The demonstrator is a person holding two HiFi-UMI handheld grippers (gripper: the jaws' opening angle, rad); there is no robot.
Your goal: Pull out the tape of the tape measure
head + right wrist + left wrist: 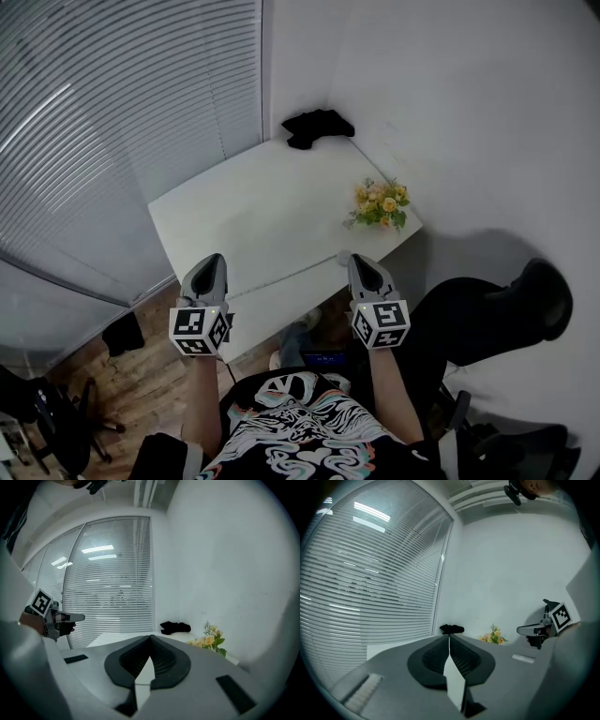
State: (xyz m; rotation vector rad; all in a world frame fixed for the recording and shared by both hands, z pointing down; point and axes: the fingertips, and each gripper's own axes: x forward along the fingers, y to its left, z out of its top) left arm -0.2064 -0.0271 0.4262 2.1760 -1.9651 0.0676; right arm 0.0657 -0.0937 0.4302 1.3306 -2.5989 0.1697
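Left gripper (449, 638): jaws shut, pads pressed together, nothing seen between them. It sits at the near-left edge of the white rectangular table (262, 202), with its marker cube (199, 328) toward the person.

Right gripper (151, 637): jaws likewise closed, nothing visible in them. It is at the near-right edge, well apart from the left one.

Tape measure: not made out in any view. A thin pale line (281, 277) runs across the table top from one gripper tip toward the other, too fine to tell whether it is tape.

Left of the table: grey slatted window blinds (103, 122).
Far corner: crumpled black cloth (317, 127).
Right edge: small bunch of yellow and peach flowers (381, 203), near the white wall (450, 103).
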